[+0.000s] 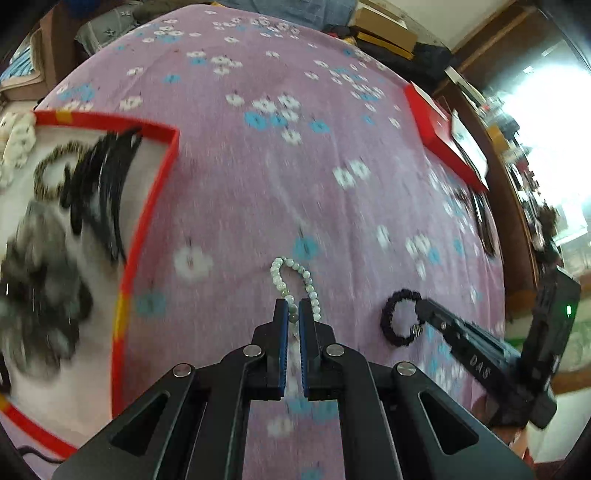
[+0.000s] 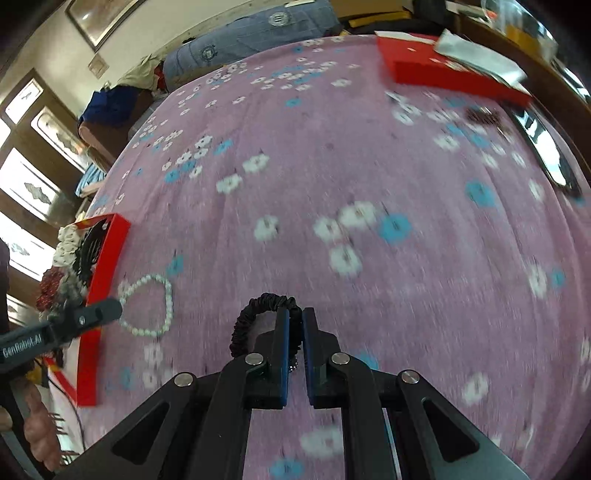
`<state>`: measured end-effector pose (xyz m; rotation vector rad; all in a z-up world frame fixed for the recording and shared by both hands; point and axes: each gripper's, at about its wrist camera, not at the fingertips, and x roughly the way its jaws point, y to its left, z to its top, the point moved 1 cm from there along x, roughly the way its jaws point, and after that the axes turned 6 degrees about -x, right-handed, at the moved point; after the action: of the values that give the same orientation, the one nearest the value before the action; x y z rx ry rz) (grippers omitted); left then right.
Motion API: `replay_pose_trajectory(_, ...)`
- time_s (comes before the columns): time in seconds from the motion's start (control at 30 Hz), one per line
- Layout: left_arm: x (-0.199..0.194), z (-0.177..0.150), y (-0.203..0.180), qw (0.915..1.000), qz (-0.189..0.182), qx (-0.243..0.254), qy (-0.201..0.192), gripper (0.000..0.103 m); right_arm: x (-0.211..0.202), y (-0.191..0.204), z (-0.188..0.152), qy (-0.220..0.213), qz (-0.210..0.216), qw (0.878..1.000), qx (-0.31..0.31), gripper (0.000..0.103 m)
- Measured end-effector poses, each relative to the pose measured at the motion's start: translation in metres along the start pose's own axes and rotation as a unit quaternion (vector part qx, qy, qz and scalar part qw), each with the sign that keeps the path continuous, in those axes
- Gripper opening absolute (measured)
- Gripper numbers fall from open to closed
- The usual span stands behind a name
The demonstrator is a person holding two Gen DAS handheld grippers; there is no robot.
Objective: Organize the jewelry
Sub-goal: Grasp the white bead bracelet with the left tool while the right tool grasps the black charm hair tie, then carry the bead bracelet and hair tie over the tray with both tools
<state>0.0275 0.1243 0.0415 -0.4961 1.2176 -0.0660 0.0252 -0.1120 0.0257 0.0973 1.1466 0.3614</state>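
Left fingers (image 1: 294, 308) angled down, clamping pale bead bracelet (image 1: 295, 280); right fingers (image 2: 295, 317) likewise, black scrunchie (image 2: 255, 317)

Pink flowered bedspread (image 2: 332, 155) lies beneath the tongs. Blue folded quilt (image 2: 251, 29) far ahead of them. Brown cabinet doors (image 2: 33, 155), apparently glazed, to their left. Cardboard boxes (image 1: 388, 26) beyond.
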Motion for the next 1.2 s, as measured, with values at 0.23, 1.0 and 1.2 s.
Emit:
replay_pose_trajectory(0.23,-0.005,-0.049,0.004,0.9986,0.035,0.039,0.005,0.005,-0.017,-0.005,-0.037,0.003,0.003,1.0,0.006,0.007)
replay_pose_trajectory(1.0,-0.123,-0.075,0.006,0.9951,0.013,0.023,-0.095,0.005,-0.076,0.027,-0.056,-0.051,0.025,0.998,-0.033,0.008)
replay_pose_trajectory(1.2,-0.15,-0.078,0.013,0.9923,0.021,0.011,-0.122,0.005,-0.083,0.041,-0.06,-0.058,0.038,0.996,-0.049,0.008)
